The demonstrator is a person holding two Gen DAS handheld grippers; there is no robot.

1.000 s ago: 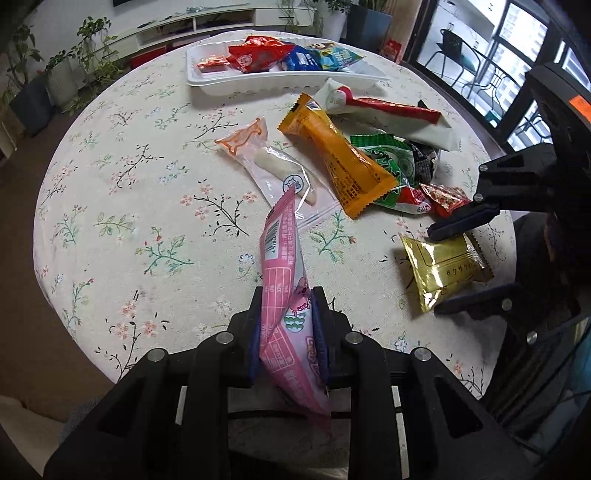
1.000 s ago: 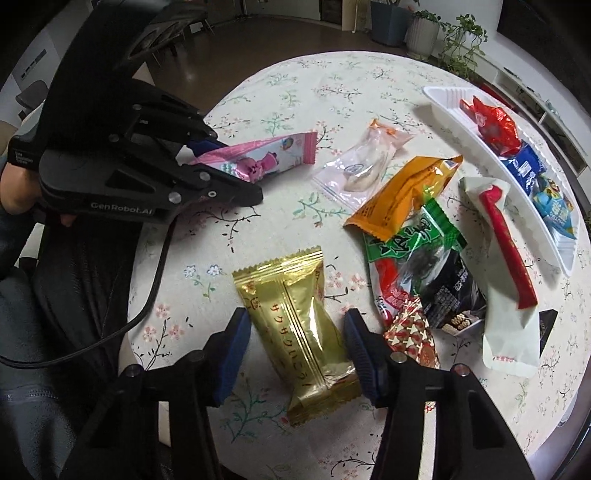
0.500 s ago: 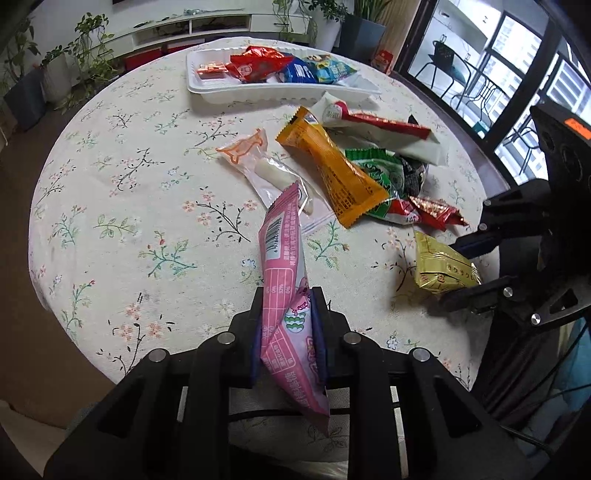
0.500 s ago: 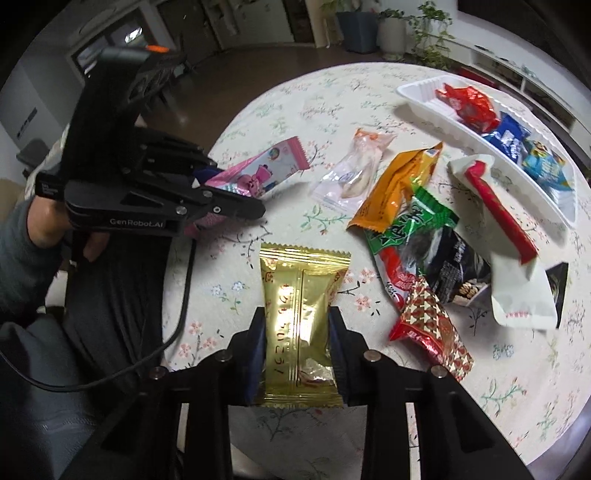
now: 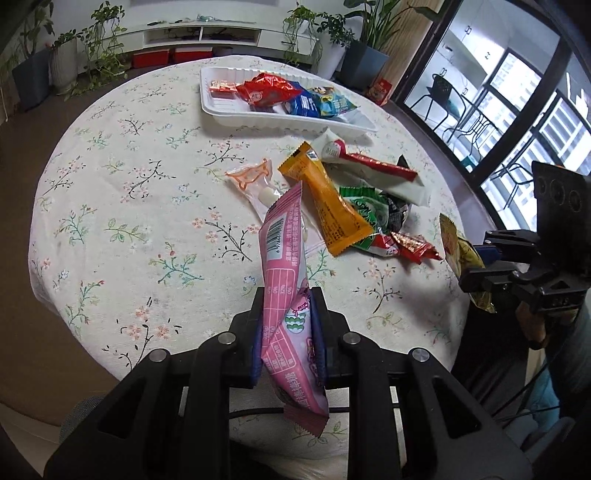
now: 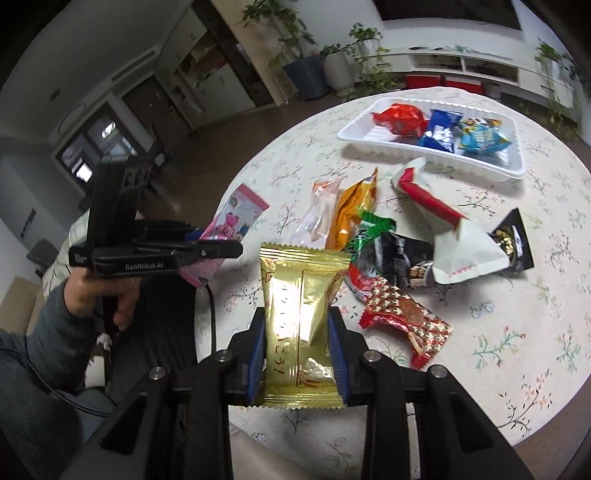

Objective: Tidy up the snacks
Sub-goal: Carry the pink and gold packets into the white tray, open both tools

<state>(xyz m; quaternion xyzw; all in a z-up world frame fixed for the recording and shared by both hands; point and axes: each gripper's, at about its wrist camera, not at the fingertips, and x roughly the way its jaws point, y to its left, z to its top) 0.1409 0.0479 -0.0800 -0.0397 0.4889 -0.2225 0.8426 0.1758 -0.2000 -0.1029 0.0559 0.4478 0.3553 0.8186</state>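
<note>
pink snack (image 5: 286, 295) in l gripper (image 5: 288, 332), clamped

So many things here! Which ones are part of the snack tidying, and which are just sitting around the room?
Part of the job:
- pink packet in the left tongs
- gold packet in the right tongs
- white tray holding snacks
- loose orange packet
- red patterned packet

Just lying about:
- potted plants
- white shelf unit

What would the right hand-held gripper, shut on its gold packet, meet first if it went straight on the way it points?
Probably the pile of loose snacks: the green packet and orange packet lie just beyond the gold packet in the right hand-held gripper. Depth is unclear; held high, it might pass over them.
</note>
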